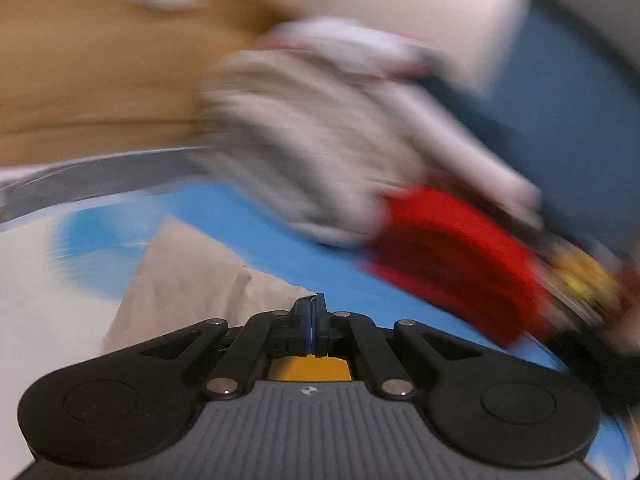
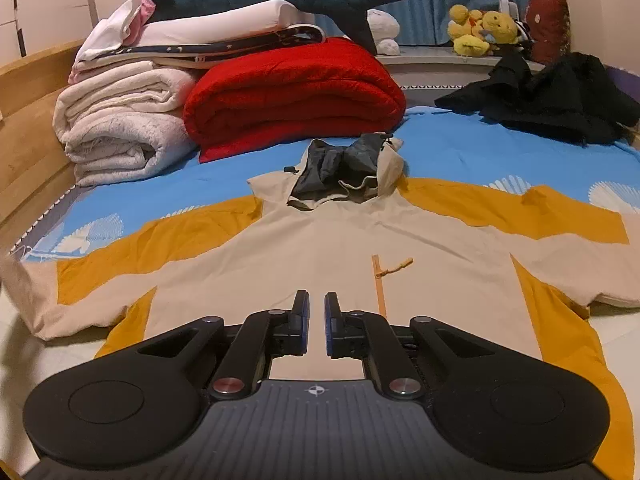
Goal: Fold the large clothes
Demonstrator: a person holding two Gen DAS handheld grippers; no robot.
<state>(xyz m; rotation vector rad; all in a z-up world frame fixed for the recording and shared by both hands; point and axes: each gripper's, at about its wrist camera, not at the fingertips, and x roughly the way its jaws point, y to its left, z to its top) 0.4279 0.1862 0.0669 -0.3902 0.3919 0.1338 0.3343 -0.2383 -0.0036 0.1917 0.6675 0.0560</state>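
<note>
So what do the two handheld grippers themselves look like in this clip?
Both the left gripper and right gripper look identical: matte black linkage arms with silver pivot pins, round black side housings, a ribbed grey base bearing a small crosshair mark, and black fingers with blue-edged pads. No hands or sleeves show.

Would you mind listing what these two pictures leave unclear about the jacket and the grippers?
- Left wrist view: motion blur smears the bedding; only a beige corner of the jacket shows.
- Left wrist view: the left gripper is shut on that beige fabric; which part of the jacket it is cannot be told.
- Right wrist view: the right gripper hides the jacket's hem; whether its pads pinch fabric cannot be told.
</note>
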